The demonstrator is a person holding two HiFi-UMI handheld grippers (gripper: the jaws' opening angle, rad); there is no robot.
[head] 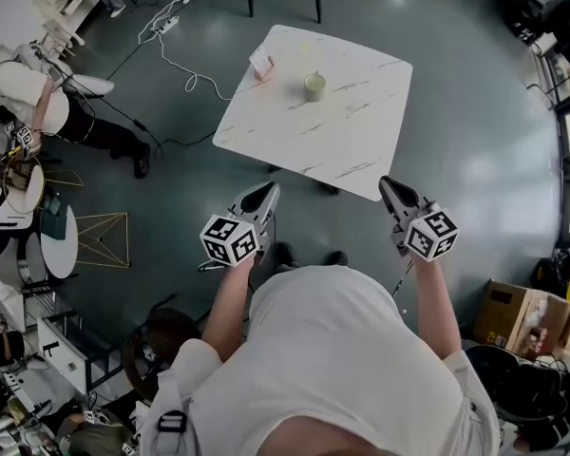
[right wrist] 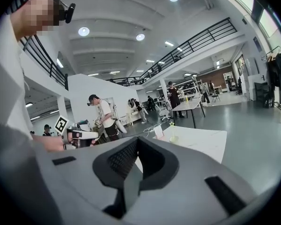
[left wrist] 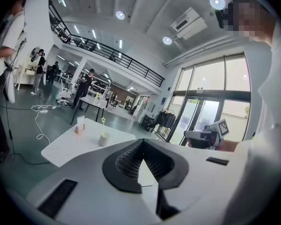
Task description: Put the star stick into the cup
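A small pale cup [head: 314,85] stands near the middle of the white marble table [head: 361,131]. In the left gripper view the cup [left wrist: 104,139] has a thin stick topped by a yellow star [left wrist: 103,121] standing upright in it. The right gripper view shows the same cup [right wrist: 173,138] and star [right wrist: 172,123]. My left gripper [head: 269,191] and right gripper [head: 387,183] hover off the table's near edge, well short of the cup. Each one, left [left wrist: 141,158] and right [right wrist: 133,161], has its jaws shut with nothing between them.
A white card in a pink holder [head: 262,64] stands on the table left of the cup. A white cable and power strip [head: 167,24] trail over the floor behind the table. People and round tables [head: 24,93] are at the left, cardboard boxes [head: 513,316] at the right.
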